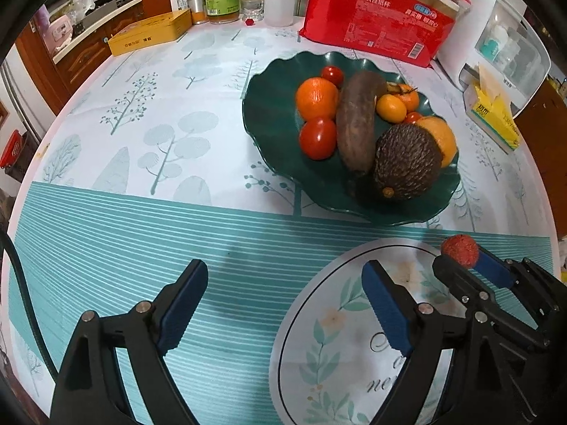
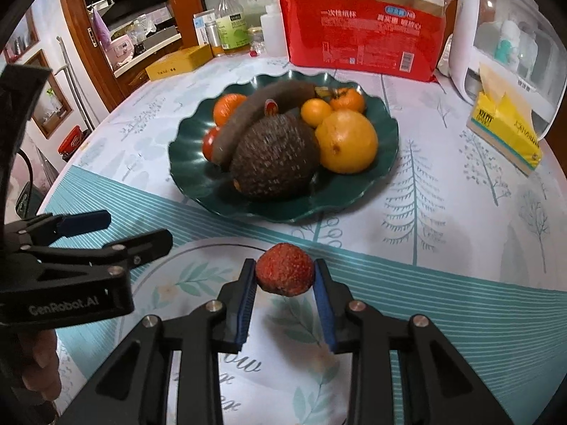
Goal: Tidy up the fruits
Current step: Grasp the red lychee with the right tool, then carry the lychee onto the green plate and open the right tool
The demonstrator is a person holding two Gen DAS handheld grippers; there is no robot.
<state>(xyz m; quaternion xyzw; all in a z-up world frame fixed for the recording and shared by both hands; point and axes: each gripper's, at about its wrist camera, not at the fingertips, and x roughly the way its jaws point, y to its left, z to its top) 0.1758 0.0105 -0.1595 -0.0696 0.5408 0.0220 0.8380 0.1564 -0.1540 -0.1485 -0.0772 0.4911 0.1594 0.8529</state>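
A red bumpy lychee [image 2: 285, 270] sits between the blue pads of my right gripper [image 2: 285, 276], which is shut on it just above the round floral mat [image 2: 198, 276]. In the left wrist view the same lychee [image 1: 459, 250] shows at the tip of the right gripper [image 1: 464, 265]. My left gripper [image 1: 283, 279] stands open with nothing between its fingers, over the striped cloth. Beyond lies a dark green scalloped plate [image 2: 198, 191] with oranges, tomatoes, a long brown fruit [image 2: 248, 117], a dark scaly fruit [image 2: 274, 156] and a yellow-orange fruit [image 2: 345, 141].
At the table's far edge stand a red packet of paper cups [image 2: 361, 42], bottles [image 2: 232, 24], a yellow box [image 2: 177, 62], a white appliance [image 2: 503, 35] and a yellow tissue pack [image 2: 503, 134]. A hand [image 2: 39, 368] holds the left gripper's body [image 2: 67, 276].
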